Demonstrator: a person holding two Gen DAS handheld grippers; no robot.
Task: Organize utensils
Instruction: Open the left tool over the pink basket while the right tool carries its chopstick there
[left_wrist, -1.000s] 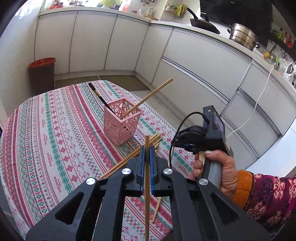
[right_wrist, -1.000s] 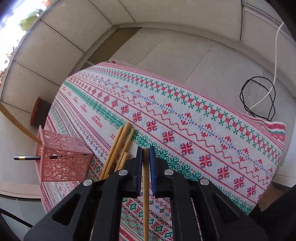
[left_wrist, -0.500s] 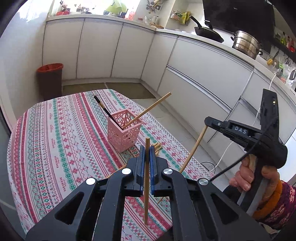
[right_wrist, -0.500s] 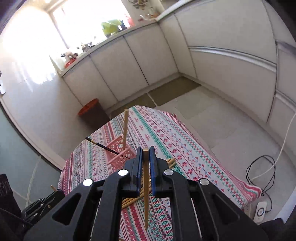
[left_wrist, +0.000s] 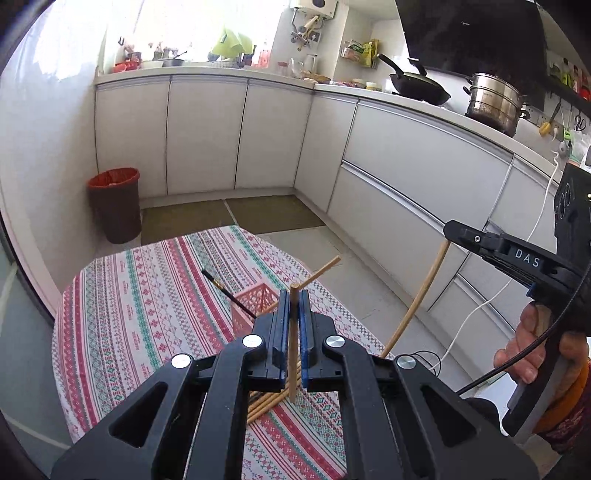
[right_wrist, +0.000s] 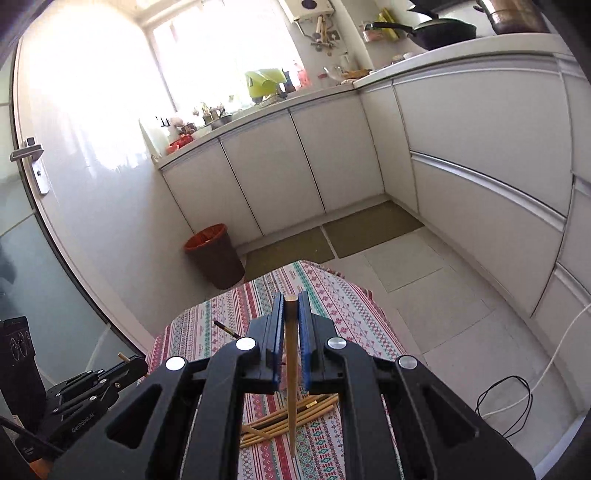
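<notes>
My left gripper (left_wrist: 293, 295) is shut on a wooden chopstick (left_wrist: 293, 343), held well above the table. My right gripper (right_wrist: 291, 299) is shut on another wooden chopstick (right_wrist: 291, 376); it also shows in the left wrist view (left_wrist: 448, 230) with its chopstick (left_wrist: 417, 302) hanging down. A pink lattice holder (left_wrist: 255, 301) stands on the patterned tablecloth (left_wrist: 147, 302) with a black chopstick (left_wrist: 227, 293) and a wooden chopstick (left_wrist: 323, 269) leaning out of it. Several loose wooden chopsticks (right_wrist: 288, 421) lie on the cloth below both grippers, also seen in the left wrist view (left_wrist: 266, 402).
White kitchen cabinets (left_wrist: 406, 177) run along the right and far sides. A brown bin with a red liner (left_wrist: 114, 203) stands on the floor beyond the table. A black cable loop (right_wrist: 506, 398) lies on the floor at the right.
Both grippers have risen and tilted up from the table, each keeping its chopstick. The right gripper went from low over the cloth to high in the air.
</notes>
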